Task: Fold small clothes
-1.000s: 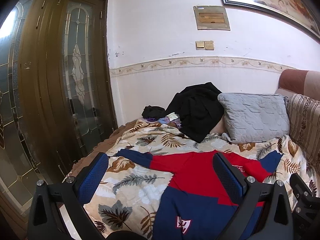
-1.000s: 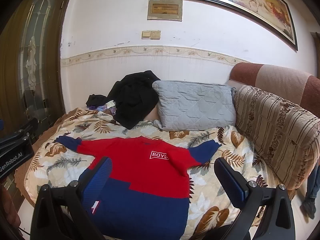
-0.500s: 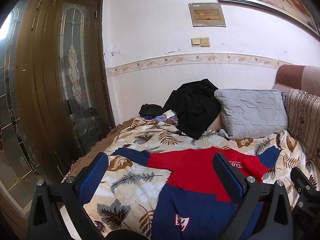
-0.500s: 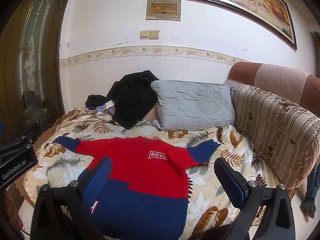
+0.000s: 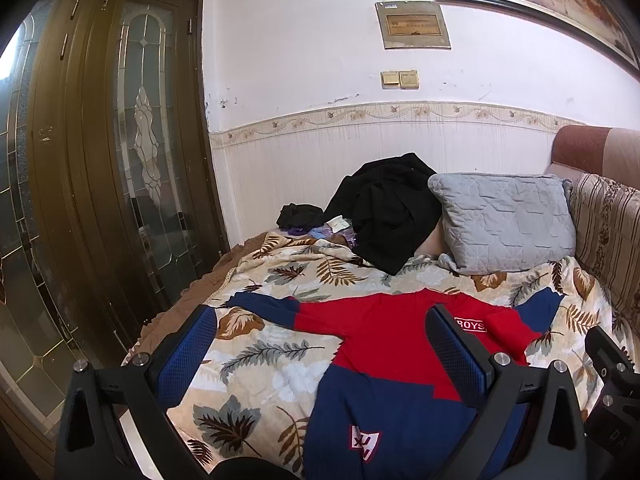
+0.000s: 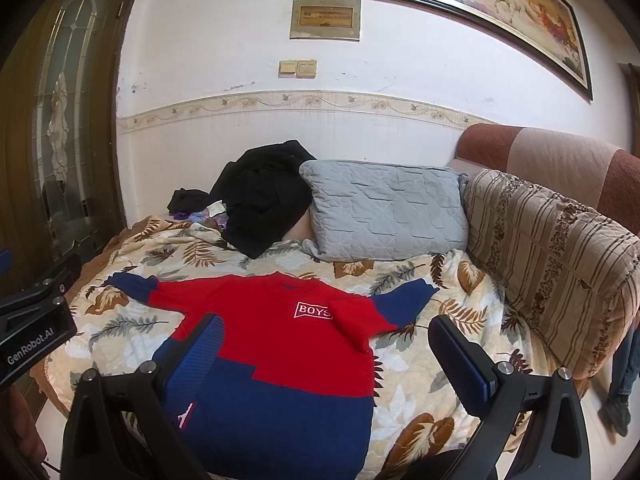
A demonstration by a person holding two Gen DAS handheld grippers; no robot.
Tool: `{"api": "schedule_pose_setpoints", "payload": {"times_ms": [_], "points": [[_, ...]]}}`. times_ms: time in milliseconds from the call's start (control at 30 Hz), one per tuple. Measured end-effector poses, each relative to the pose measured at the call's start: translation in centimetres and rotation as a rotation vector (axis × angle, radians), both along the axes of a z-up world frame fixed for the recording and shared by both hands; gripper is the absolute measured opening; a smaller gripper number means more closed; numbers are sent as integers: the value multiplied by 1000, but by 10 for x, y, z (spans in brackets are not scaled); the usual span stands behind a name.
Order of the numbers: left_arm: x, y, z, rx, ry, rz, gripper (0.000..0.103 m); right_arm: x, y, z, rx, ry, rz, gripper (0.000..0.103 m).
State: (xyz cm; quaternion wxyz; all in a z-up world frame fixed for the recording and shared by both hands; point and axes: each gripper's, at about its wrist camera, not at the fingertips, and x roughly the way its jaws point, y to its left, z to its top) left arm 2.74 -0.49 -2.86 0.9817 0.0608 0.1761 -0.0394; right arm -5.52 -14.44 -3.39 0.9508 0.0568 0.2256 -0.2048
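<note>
Lying flat, one sweater (image 6: 280, 344) (two sleeves out); both grippers' jaws spread, empty.

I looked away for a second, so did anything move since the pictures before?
Hardly anything. The left gripper turned a little to its left, so the bed scene slid slightly rightward in its view; the right gripper barely drifted. Nothing was grabbed or let go: both jaws stayed open and empty. The red and blue sweater stayed flat on the leaf-print blanket.

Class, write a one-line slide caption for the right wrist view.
Open right hand-held gripper above a flat red-and-blue sweater on a leaf-print blanket.
</note>
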Motion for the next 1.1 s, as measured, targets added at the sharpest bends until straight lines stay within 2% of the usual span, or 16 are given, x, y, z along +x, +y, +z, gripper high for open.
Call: {"api": "schedule_pose_setpoints", "payload": {"times_ms": [1100], "points": [[3,-7,-8,22,20,-15,103,0,-9,-6,5,12,-12,103]]}}
